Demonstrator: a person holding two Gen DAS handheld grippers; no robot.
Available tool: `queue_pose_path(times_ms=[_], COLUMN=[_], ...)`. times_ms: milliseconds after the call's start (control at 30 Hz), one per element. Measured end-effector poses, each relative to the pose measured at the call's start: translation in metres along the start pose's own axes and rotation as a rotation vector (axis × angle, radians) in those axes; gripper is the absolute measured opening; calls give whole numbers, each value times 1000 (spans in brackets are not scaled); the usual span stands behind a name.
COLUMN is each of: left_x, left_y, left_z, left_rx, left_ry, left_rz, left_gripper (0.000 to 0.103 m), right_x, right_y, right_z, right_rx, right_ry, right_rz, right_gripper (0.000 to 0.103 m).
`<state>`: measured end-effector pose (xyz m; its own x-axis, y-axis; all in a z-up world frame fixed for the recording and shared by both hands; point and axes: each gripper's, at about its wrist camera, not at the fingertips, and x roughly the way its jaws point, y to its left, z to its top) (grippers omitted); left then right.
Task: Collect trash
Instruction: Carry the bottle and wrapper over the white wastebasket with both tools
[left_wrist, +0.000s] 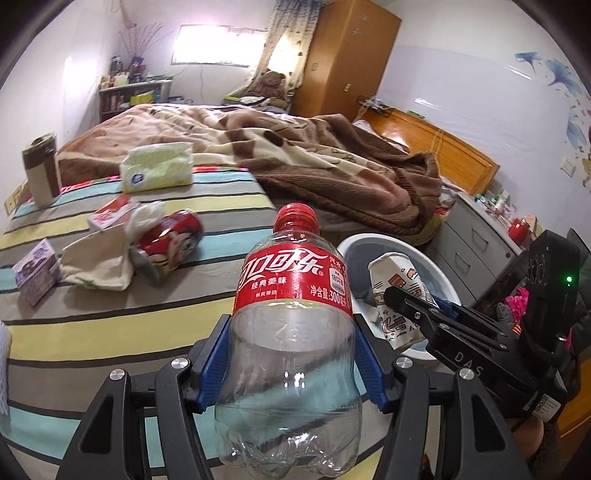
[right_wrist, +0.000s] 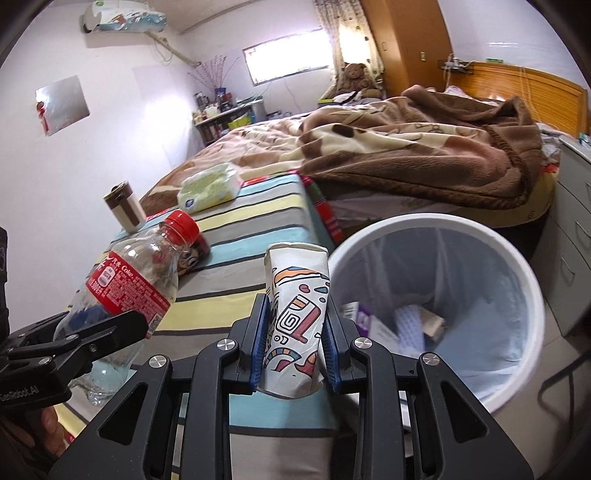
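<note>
My left gripper (left_wrist: 291, 354) is shut on an empty clear cola bottle (left_wrist: 291, 332) with a red cap and label, held above the striped bed. The bottle also shows in the right wrist view (right_wrist: 125, 291). My right gripper (right_wrist: 295, 332) is shut on a squashed patterned paper cup (right_wrist: 295, 314), held by the bed corner just left of the white trash bin (right_wrist: 491, 236). The cup (left_wrist: 395, 295) shows over the bin (left_wrist: 351, 243) in the left wrist view. A crushed red can (left_wrist: 166, 243), crumpled tissue (left_wrist: 144, 218) and small cartons (left_wrist: 35, 269) lie on the bed.
A tissue pack (left_wrist: 157, 168) and a brown-and-cream tumbler (left_wrist: 40, 170) stand farther back on the bed. A brown blanket (left_wrist: 332, 162) covers the far half. Grey drawers (left_wrist: 476, 243) stand right of the bin, which holds some trash (right_wrist: 406, 325).
</note>
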<state>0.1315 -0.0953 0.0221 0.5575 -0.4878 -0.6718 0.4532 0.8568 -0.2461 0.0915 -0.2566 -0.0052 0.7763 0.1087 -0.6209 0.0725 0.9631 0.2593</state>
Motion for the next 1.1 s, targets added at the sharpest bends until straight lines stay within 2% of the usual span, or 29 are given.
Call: queue_pose_path(times_ms=[267,567,967,1100], left_x=[15,44,83,93], left_y=[-33,-71,-100,-110], left_z=[6,16,20,21], left_rx=[26,49,70,96], left_ry=[10,36,71,82], left_rz=[-49,-118,-128,-109], left_gripper=[62,62,62,62], right_x=[-12,-11,-7,-4], right_y=[-32,-63,-94,-100], right_z=[2,1,-2,-3], right_rx=[47,97,128,130], right_ry=[-21,-3,24,39], right_rz=[-56,-118,-166,-176], right_gripper=[28,28,28,28])
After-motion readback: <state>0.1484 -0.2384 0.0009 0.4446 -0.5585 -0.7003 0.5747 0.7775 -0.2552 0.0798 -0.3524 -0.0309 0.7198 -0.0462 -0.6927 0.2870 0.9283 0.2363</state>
